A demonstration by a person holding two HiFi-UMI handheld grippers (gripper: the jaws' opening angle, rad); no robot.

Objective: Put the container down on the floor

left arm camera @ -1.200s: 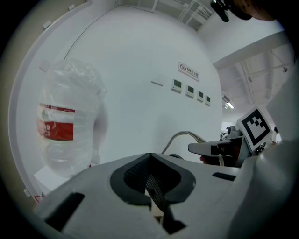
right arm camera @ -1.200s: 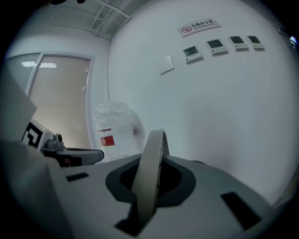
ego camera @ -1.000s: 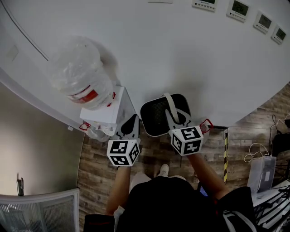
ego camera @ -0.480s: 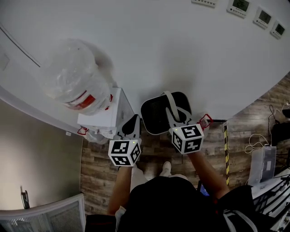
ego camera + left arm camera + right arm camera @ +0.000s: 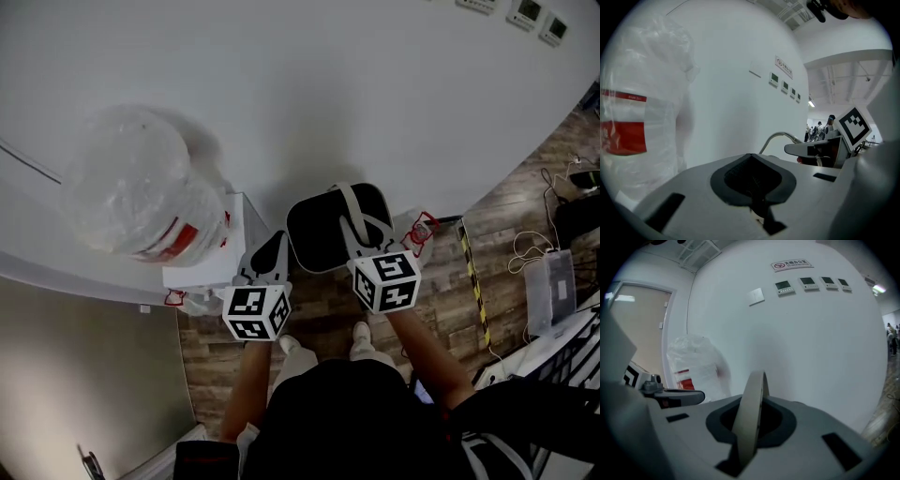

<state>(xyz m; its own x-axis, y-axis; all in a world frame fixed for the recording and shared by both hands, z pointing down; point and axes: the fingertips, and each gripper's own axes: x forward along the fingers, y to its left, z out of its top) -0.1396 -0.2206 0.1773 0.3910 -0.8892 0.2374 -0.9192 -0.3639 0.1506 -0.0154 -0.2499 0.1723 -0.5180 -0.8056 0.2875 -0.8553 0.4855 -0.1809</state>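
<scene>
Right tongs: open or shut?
Shut on the handle of the container: the pale band passes between the closed right tongs.

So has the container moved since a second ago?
No, not clearly: the container still hangs just right of the water dispenser, with the same gap; it is the head view itself that shifted.

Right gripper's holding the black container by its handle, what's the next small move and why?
Probably lower the right gripper straight down toward the wooden floor, gripping the pale handle throughout: the black container seems to hang from it off the floor, beside the white wall.
</scene>
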